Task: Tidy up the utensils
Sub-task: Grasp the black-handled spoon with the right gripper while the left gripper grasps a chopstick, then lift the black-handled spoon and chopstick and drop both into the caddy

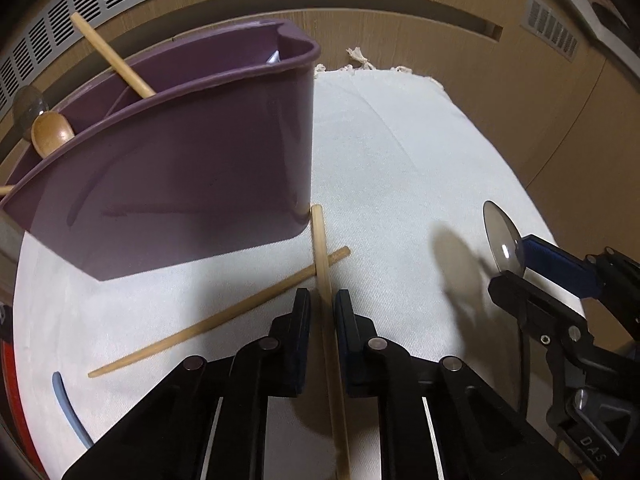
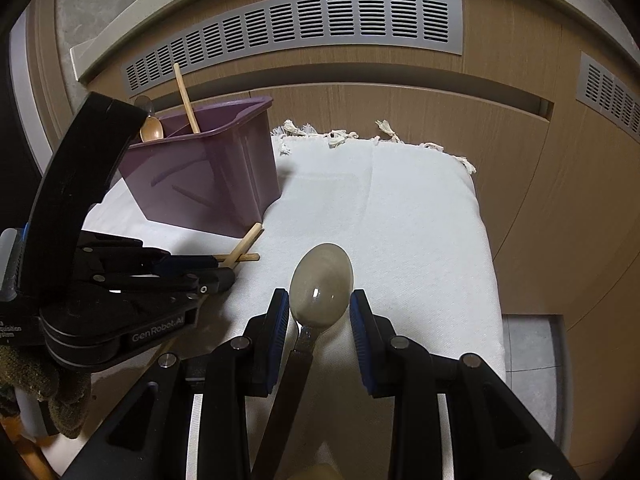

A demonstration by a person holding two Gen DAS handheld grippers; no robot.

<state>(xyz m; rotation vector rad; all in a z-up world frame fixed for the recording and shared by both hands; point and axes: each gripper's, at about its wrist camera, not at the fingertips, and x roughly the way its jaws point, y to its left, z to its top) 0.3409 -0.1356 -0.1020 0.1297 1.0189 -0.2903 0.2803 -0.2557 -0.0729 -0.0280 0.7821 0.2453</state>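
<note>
Wooden chopstick [image 1: 325, 288] runs between the left gripper [image 1: 322, 300] fingers, which sit close on either side, crossing a second chopstick [image 1: 224, 316] at 10 o'clock; purple holder [image 1: 192, 184] stands at 11 o'clock; right gripper [image 2: 319, 304], fingers apart, straddles a metal spoon [image 2: 320, 284] on white cloth [image 2: 420, 220].

Black left gripper [image 2: 224, 276], "GenRobot.AI" lettering, olive glove [image 2: 44, 392].
</note>
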